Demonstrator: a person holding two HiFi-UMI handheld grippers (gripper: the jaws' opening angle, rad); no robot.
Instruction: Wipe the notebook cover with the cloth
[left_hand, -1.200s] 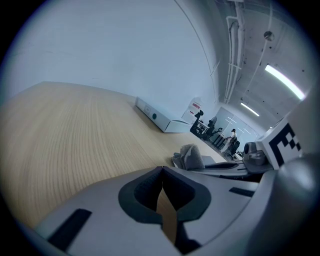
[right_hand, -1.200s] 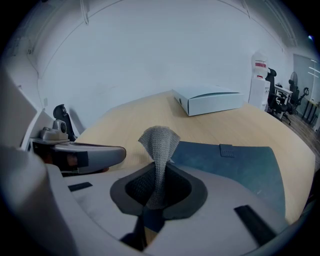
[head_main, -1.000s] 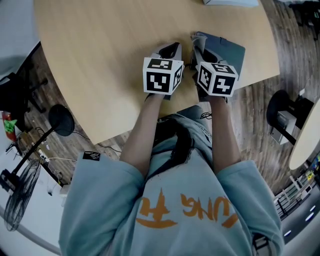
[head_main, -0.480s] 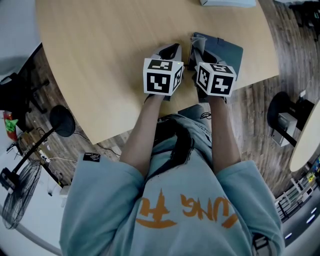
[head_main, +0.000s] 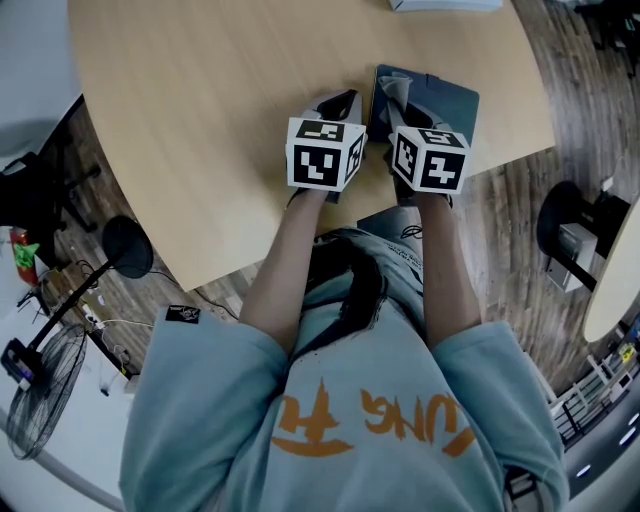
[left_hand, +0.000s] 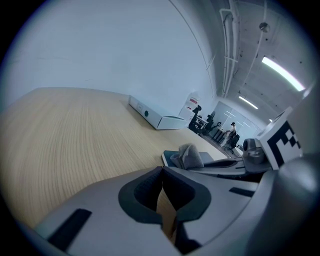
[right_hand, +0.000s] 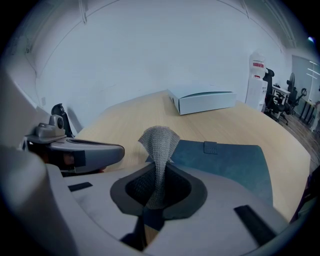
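A dark blue notebook (head_main: 442, 103) (right_hand: 227, 160) lies near the table's right front edge, with a small strap tab on its cover. My right gripper (head_main: 397, 100) (right_hand: 156, 192) is shut on a grey knitted cloth (right_hand: 159, 150) (left_hand: 189, 155) that stands up between its jaws over the notebook's left near corner. My left gripper (head_main: 340, 105) (left_hand: 161, 200) sits just left of it over bare wood, jaws shut with nothing between them.
A light wooden table (head_main: 220, 90) carries a white flat box (head_main: 445, 5) (right_hand: 205, 101) (left_hand: 152, 115) at its far edge. On the floor to the left are a fan (head_main: 40, 385), a lamp stand (head_main: 125, 245) and cables. Office chairs stand at the right.
The notebook and right gripper appear slightly further left and further up in the head view than a second ago. The left gripper holds its place.
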